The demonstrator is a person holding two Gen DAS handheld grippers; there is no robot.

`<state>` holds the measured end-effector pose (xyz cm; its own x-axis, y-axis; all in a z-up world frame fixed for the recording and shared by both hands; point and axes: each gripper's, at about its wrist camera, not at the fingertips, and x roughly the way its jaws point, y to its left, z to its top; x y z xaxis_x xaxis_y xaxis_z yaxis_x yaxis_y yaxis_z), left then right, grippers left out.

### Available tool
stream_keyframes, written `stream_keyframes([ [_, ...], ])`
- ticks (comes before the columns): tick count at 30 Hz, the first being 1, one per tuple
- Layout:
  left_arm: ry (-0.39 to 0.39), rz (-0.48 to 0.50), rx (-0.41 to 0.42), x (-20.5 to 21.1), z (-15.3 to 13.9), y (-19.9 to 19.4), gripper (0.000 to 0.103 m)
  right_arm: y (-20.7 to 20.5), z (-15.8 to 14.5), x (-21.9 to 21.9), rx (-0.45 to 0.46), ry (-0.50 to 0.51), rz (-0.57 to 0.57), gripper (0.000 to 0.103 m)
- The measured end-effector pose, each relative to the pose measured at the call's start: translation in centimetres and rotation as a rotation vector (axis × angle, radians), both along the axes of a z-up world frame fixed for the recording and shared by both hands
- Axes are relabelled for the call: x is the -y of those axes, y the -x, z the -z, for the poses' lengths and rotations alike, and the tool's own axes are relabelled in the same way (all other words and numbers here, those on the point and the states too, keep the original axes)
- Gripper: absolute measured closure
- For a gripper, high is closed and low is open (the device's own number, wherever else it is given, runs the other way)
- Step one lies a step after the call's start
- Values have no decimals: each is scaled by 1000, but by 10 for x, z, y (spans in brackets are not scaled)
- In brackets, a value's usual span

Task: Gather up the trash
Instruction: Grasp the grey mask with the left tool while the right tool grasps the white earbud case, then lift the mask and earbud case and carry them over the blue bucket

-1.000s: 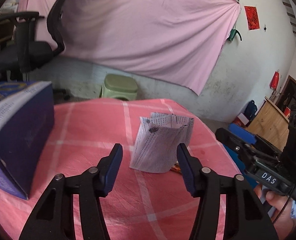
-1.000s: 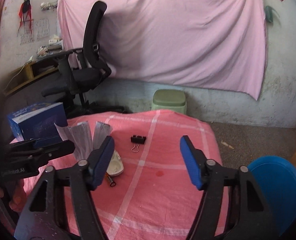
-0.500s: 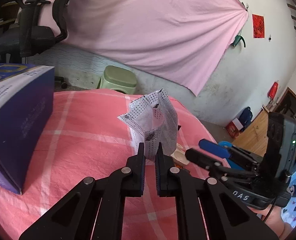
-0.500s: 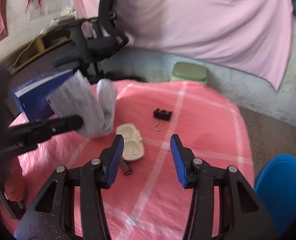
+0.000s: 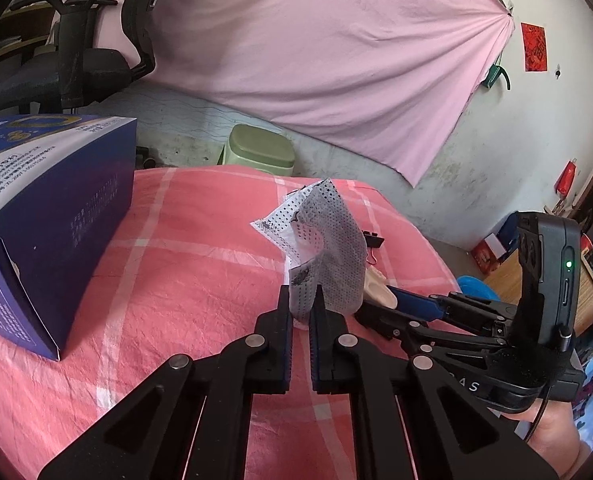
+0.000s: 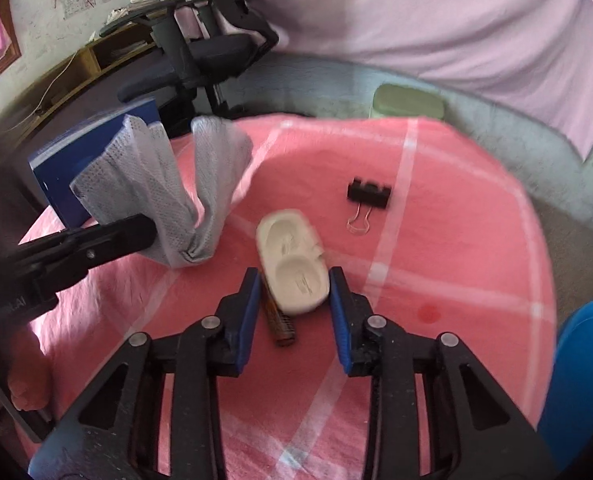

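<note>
My left gripper (image 5: 300,300) is shut on a crumpled grey-white perforated wipe (image 5: 324,248) and holds it above the pink checked tablecloth (image 5: 200,264). The wipe also shows in the right wrist view (image 6: 184,192), pinched in the left gripper (image 6: 148,232). My right gripper (image 6: 294,280) is open, with its blue pads on either side of a cream moulded plastic tray (image 6: 292,264). A small dark battery (image 6: 280,320) lies between the jaws beside the tray. The right gripper (image 5: 416,304) shows low at the right of the left wrist view.
A dark blue box (image 5: 44,216) stands on the table's left side. A black binder clip (image 6: 368,196) lies beyond the tray. A blue bin (image 6: 584,376) is off the table's right edge. A green stool (image 5: 260,152) and an office chair (image 6: 204,52) stand behind.
My left gripper closed on the wipe and lifted it off the cloth. My right gripper moved forward and down over the cream tray, and its jaws narrowed.
</note>
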<state>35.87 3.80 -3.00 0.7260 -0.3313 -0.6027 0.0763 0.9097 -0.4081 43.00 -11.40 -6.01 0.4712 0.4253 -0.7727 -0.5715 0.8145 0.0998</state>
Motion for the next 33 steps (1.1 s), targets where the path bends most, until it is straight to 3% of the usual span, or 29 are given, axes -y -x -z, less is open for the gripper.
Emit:
stream_keyframes([
  [12,-13,-8,10,2,1,4,98,6,-4,3,33,-5,11,52],
  [26,-46,-48,6,2,-1,7,98,-3,-3,3,-3,-24,16,42],
  [33,-40,-46,-5,-1,1,3,98,-4,-5,8,-1,-65,50,49],
])
